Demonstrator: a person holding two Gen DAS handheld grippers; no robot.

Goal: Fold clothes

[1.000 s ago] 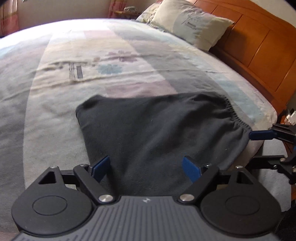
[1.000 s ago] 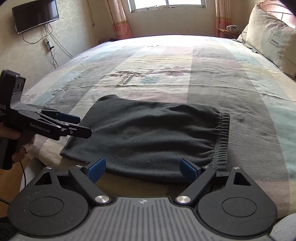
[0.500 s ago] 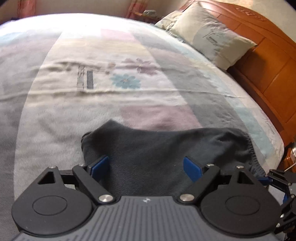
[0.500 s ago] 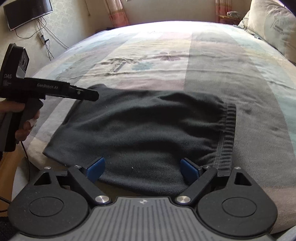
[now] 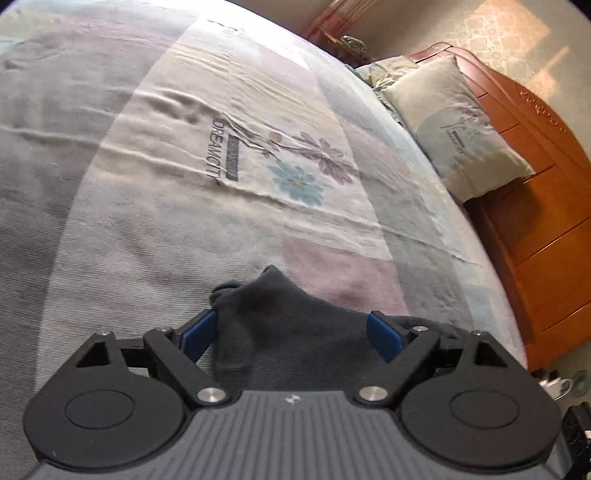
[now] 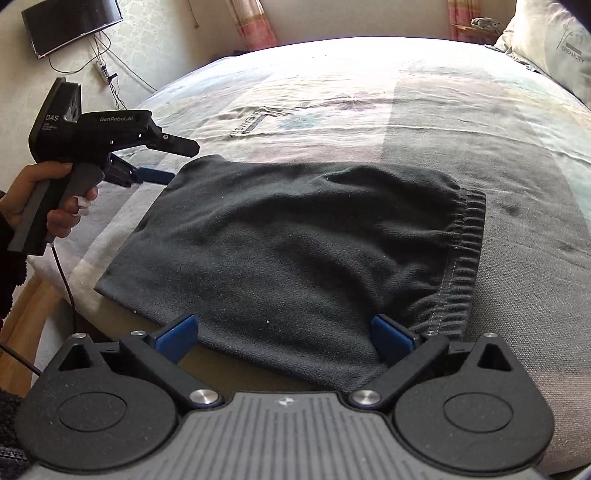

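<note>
A dark grey garment (image 6: 295,240) lies flat on the bed, its elastic waistband (image 6: 461,258) at the right. My right gripper (image 6: 284,336) is open, its blue pads (image 6: 391,338) straddling the garment's near edge just left of the waistband. In the right wrist view my left gripper (image 6: 173,162) is open at the garment's far left corner, one finger above the cloth and one level with it. In the left wrist view that corner of the garment (image 5: 273,314) sits between the open left gripper's (image 5: 291,334) pads (image 5: 199,328).
The patterned bedspread (image 5: 221,155) stretches beyond the garment. A pillow (image 5: 450,129) leans on the wooden headboard (image 5: 535,221) at the right. A hand (image 6: 48,199) holds the left gripper, with a cable (image 6: 62,277) hanging below. A TV (image 6: 70,22) hangs on the left wall.
My left gripper has moved forward to the garment's far left corner and rolled, so the cloth now sits between its pads. My right gripper has closed in on the near edge by the waistband.
</note>
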